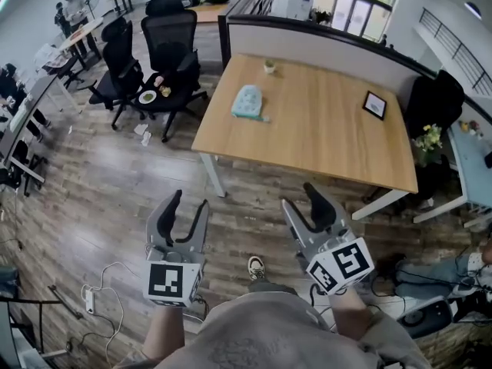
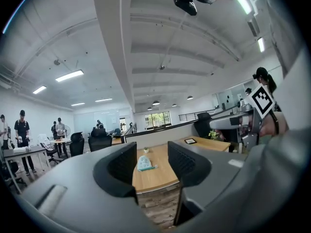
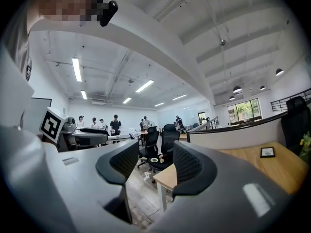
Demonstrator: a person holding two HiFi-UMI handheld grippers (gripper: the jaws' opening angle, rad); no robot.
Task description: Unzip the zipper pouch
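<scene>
A light blue zipper pouch (image 1: 247,102) lies flat on the left part of a wooden table (image 1: 330,141), well ahead of both grippers. Between the left gripper's jaws the left gripper view shows the pouch (image 2: 144,164) far off. My left gripper (image 1: 190,200) hangs over the floor short of the table, open, with nothing between its fingers (image 2: 151,154). To its right, my right gripper (image 1: 299,195) is also open and holds nothing. In the right gripper view, the right gripper (image 3: 156,157) points at the table's left corner and the chairs beyond.
On the table stand a small potted plant (image 1: 270,66) at the back and a framed picture (image 1: 375,104) at the right. Black office chairs (image 1: 165,48) crowd the table's left side. A partition (image 1: 323,48) runs behind it. A power strip (image 1: 90,302) with cables lies on the floor at the left.
</scene>
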